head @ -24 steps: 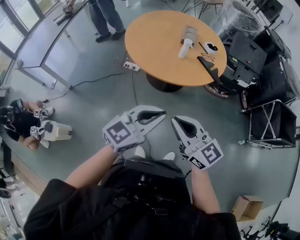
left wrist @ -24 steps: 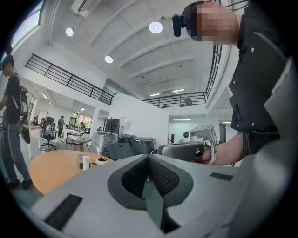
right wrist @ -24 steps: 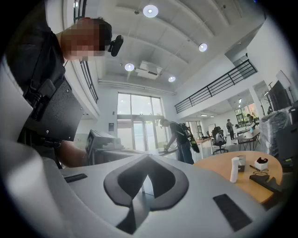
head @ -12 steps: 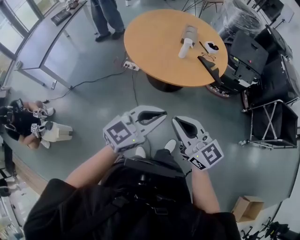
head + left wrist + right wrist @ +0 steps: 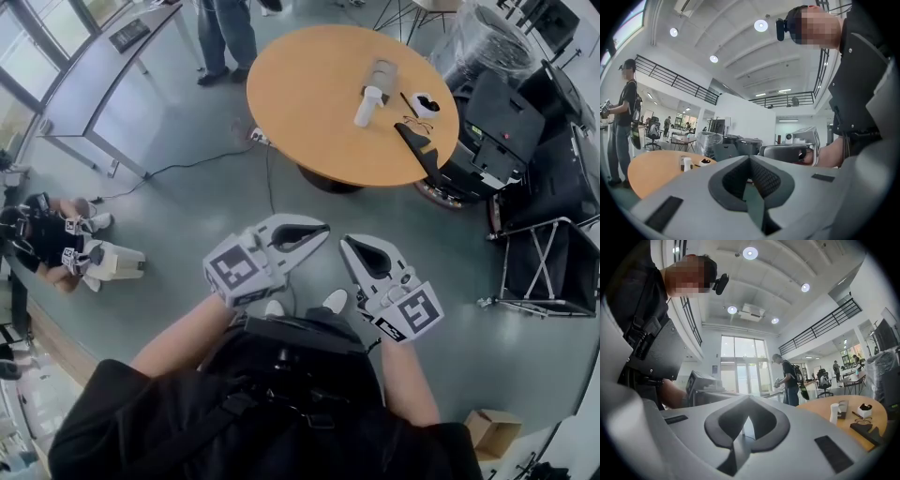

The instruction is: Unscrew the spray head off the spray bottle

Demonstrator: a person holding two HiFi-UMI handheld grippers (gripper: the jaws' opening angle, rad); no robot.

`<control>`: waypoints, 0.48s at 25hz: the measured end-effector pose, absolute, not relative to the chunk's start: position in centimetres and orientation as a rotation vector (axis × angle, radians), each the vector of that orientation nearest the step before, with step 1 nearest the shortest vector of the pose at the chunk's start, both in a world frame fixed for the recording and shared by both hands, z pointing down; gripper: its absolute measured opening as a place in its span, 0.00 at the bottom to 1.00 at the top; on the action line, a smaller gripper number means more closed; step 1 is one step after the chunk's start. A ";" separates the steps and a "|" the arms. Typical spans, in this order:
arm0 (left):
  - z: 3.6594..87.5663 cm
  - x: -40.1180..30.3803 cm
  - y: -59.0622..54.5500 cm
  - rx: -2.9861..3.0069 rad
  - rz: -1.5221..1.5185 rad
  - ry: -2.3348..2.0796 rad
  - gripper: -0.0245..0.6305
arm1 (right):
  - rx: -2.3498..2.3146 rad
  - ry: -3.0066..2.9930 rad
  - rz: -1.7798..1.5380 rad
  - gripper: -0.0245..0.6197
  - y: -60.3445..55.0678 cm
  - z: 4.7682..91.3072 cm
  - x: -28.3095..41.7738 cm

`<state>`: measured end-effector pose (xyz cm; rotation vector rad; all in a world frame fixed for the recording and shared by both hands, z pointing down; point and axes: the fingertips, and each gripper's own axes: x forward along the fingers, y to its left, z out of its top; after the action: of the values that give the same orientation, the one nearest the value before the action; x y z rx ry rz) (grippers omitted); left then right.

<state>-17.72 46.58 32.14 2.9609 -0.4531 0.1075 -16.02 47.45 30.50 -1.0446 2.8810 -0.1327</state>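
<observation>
The white plastic spray bottle (image 5: 367, 101) stands upright on the round orange wooden worktop (image 5: 300, 103). Well apart from it, the grey left tool (image 5: 319, 232) and the grey right tool (image 5: 349, 246) are both clenched, the 2 holding nothing.

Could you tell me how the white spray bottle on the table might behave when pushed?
The spray bottle stands upright and narrow, so a high push would probably tip it. Its smooth-looking rounded body may slip when gripped and, once toppled, could roll.
</observation>
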 end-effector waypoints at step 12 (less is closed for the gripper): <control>32.7 -8.5 41.7 2.953 0.162 -0.538 0.05 | -0.916 2.911 -0.159 0.03 42.6 31.0 -7.1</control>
<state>-8.48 41.69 32.74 2.9527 -0.5379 0.1618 -7.09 42.59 30.99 -0.9156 2.9112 -0.1595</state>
